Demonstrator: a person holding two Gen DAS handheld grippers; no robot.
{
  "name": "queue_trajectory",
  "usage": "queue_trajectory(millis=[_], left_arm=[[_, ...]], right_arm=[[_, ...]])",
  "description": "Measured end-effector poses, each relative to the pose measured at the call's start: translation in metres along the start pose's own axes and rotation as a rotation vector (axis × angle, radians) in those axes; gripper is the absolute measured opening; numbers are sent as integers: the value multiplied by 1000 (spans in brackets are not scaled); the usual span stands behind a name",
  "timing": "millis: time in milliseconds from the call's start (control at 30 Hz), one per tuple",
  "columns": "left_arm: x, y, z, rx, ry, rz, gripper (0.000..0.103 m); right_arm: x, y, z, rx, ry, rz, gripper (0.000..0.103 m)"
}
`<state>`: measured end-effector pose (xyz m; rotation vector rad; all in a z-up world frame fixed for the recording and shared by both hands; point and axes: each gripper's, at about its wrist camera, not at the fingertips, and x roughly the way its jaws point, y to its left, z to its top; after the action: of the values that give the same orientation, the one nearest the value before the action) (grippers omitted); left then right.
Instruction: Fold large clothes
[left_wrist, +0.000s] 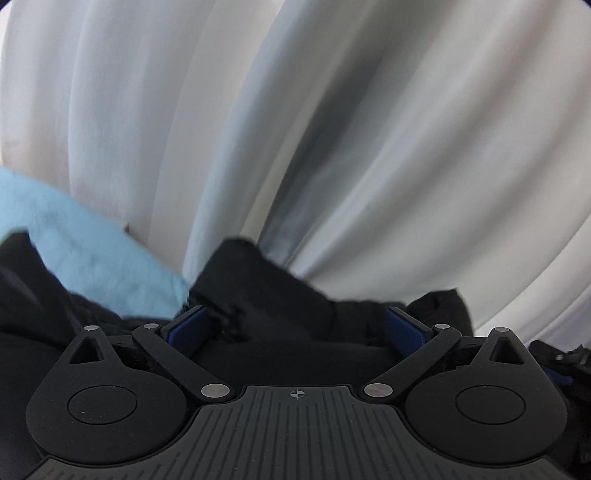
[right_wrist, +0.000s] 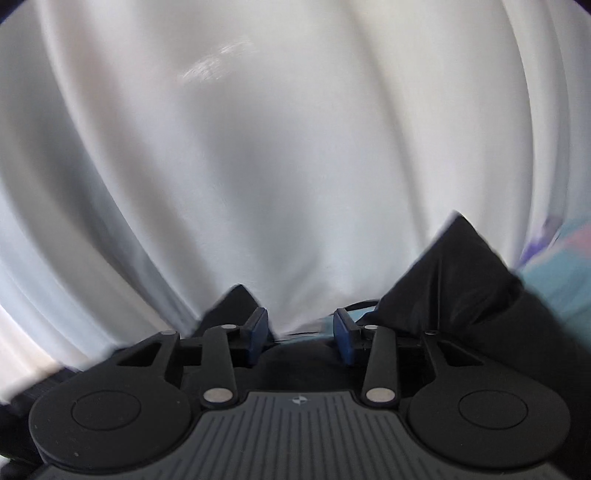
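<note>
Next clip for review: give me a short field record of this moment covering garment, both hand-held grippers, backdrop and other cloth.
garment: black garment, bunched up in front of both cameras
left hand-held gripper: jaws wide apart, black cloth lying between the pads, not pinched
right hand-held gripper: jaws partly open, gap visible, pads not pressing on cloth
backdrop: white curtain, hanging in folds, motion-blurred
other cloth: light blue fabric behind the black garment, at left in the left wrist view
fold status: cannot tell from these views
</note>
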<state>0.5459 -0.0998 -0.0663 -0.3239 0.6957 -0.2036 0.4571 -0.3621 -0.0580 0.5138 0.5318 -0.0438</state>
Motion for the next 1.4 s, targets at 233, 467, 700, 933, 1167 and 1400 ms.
queue_trajectory(millis=[233,467,700,933,1167,1400], left_arm=[[7,6,-12,9,-25,-20,102],[11,2,-19,34,-29,-7,103],[-19,2,-10,131,18,20,102],[-84,25,-9,207,-118,200,103],[-85,77,-19,68,-114,173,103],[-76,89,-30,28,-138,130,103]], right_arm=[[15,-33,-20,100,-21,141,28],[24,-45,-31,151,-40,171,22],[-24,-9,-25,-3,7,-51,28],[-59,49,-36,-107,-18,58,31],[-31,69,-77,-250,1,-38,32],[-20,82,-99,-364,-36,-92,32]])
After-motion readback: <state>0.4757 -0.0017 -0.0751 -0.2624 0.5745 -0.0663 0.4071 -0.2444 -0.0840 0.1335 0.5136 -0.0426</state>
